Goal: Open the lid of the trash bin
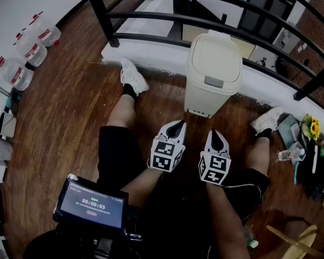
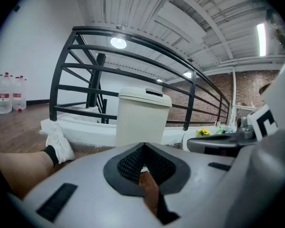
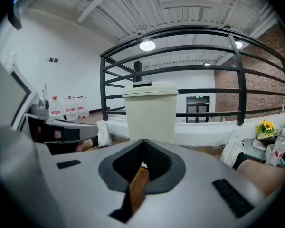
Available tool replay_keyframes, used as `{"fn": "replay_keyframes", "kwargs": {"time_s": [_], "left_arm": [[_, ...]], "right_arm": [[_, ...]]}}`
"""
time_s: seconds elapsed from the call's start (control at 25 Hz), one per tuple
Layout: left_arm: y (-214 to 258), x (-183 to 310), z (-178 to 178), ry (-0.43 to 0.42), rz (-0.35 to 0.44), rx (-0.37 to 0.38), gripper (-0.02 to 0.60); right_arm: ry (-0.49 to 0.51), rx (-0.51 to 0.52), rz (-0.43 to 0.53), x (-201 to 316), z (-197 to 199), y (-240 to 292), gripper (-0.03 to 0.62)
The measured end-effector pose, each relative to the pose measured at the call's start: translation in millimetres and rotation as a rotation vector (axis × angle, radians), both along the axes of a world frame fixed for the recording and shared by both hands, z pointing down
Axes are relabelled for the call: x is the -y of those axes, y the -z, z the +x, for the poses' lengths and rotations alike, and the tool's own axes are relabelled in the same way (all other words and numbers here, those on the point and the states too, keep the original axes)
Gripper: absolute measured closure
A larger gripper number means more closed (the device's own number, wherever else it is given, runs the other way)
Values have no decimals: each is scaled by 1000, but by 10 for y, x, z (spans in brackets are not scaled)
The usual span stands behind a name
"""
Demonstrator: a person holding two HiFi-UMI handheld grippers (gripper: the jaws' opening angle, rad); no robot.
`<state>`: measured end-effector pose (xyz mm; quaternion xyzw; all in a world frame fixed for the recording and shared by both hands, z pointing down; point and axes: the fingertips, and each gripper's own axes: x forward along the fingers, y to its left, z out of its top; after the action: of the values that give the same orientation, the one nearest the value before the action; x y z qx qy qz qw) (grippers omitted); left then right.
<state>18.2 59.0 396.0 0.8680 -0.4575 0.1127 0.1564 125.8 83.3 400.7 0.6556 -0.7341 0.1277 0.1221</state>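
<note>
Both the left gripper (image 1: 175, 124) and right gripper (image 1: 216, 133) you are holding pinched together, empty, near the bin (image 1: 205, 99), whose lid (image 1: 215, 55) is lying closed.

One trash bin (image 1: 213, 72) stands far and central, with one lid (image 1: 216, 53) on it. Two grippers show near: one left gripper (image 1: 177, 124) and one right gripper (image 1: 216, 134). There are two white shoes (image 1: 133, 77), one to the left of the bin and the other shoe (image 1: 267, 118) to its right. At least three red-capped water bottles (image 1: 33, 52) lie at the far left; the exact count is unclear. One screen device (image 1: 90, 204) sits near left. One bunch of sunflowers (image 1: 314, 127) is at the right edge. Two round ceiling lamps (image 3: 147, 45) glow overhead.
</note>
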Motion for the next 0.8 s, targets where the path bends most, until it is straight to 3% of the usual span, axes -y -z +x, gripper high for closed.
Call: {"fn": "replay_keyframes", "kwargs": {"time_s": [0.36, 0.52, 0.8], "left_arm": [[-117, 463, 140, -48, 14, 72, 583], [-382, 665, 146, -75, -37, 96, 583], [-911, 968, 13, -72, -174, 130, 583]], "right_arm": [[-4, -36, -77, 363, 8, -358, 589], [23, -53, -128, 518, -57, -599, 589], [-16, -29, -249, 937, -155, -1127, 589]]}}
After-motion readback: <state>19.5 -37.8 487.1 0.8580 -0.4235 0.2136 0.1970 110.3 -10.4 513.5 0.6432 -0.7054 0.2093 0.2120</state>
